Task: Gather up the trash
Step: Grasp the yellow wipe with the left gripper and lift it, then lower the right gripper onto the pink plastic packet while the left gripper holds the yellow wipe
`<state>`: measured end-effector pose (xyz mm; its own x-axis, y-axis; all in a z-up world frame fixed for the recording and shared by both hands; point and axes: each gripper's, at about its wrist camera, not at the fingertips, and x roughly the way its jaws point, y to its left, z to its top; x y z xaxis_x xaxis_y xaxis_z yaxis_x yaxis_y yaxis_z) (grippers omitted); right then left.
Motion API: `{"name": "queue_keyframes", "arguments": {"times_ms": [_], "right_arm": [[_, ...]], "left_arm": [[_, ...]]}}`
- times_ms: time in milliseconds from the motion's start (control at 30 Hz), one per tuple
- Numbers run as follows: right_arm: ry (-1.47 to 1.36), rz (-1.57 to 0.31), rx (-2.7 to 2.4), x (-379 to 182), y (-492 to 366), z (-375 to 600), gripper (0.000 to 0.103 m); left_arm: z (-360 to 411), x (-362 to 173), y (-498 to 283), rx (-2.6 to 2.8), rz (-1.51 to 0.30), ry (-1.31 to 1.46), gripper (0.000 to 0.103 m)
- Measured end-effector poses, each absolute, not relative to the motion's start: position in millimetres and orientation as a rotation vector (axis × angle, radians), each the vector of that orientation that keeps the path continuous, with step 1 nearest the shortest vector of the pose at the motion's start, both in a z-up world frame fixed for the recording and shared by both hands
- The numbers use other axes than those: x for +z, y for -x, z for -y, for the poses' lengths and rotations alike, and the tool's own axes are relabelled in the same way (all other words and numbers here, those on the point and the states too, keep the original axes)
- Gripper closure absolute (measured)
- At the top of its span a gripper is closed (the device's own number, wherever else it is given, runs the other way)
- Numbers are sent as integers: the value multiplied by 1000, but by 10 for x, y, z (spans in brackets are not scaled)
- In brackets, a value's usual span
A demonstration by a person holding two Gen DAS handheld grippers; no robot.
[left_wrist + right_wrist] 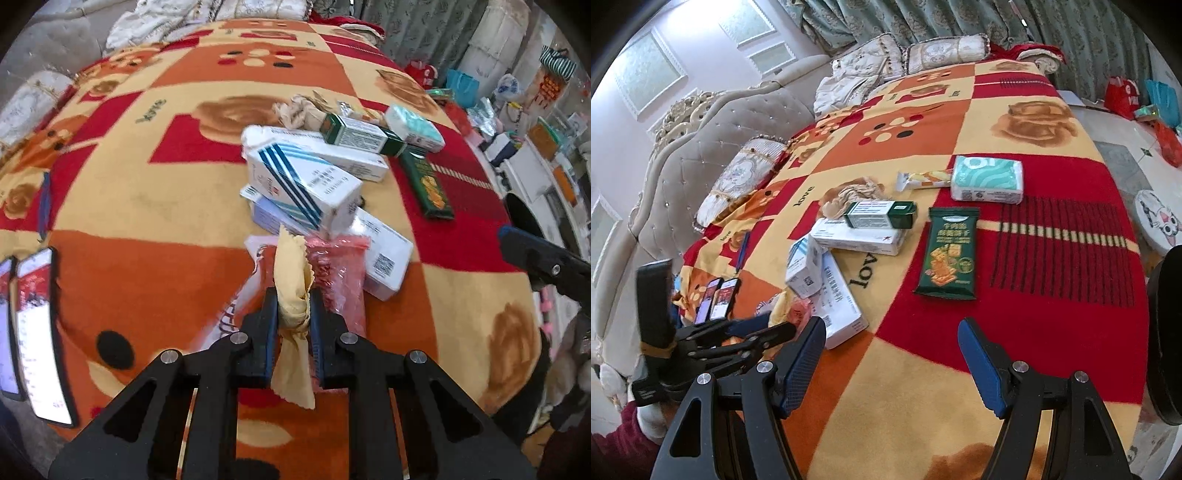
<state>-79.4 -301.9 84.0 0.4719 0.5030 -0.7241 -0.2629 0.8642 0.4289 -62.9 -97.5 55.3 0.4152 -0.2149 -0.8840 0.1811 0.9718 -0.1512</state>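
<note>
My left gripper [293,299] is shut on a yellow cloth scrap [293,273], held just above a pink plastic wrapper [338,269] on the blanket. Behind it lies a pile of white medicine boxes [306,184], a green box [354,134], a green snack packet [428,184] and a tissue pack [413,127]. My right gripper [892,354] is open and empty, low over the blanket. The snack packet [949,253], tissue pack [988,179], green box [881,214] and white boxes [834,291] lie ahead of it. The left gripper [753,332] shows at its left.
Two phones [33,332] lie at the blanket's left edge, also in the right wrist view [718,299]. A crumpled beige cloth [295,109] and a wrapper [923,179] lie behind the boxes. A black bin [524,218] stands right of the bed. Pillows [942,50] lie at the far end.
</note>
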Motion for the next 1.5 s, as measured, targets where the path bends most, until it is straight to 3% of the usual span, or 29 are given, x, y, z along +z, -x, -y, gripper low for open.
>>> {"name": "queue_keyframes", "arguments": {"times_ms": [400,600,933,1300,1367,1400,1467,1500], "right_arm": [[-257,-1047,674,773,976,2357,31],[-255,-1092,678,574,930,1839,30],[-430,-1130,635,455,668,1520,8],[-267,-1103,487,418,483,1308,8],[-204,-1062,510,414,501,1276,20],[-180,-1054,520,399,519,1282,39],[-165,-1044,543,393,538,1333,50],[-177,-1047,562,392,552,1389,60]], "left_arm": [[469,1219,854,-263,-997,104,89],[46,1144,900,-179,-992,143,89],[-338,1067,1037,-147,-976,208,89],[-269,1015,1048,-170,-974,206,89],[-254,1006,1042,-170,-976,207,89],[-242,1005,1039,-171,-977,209,89],[-214,1006,1030,-174,-979,211,89],[-199,1008,1029,-175,-979,210,89]]}}
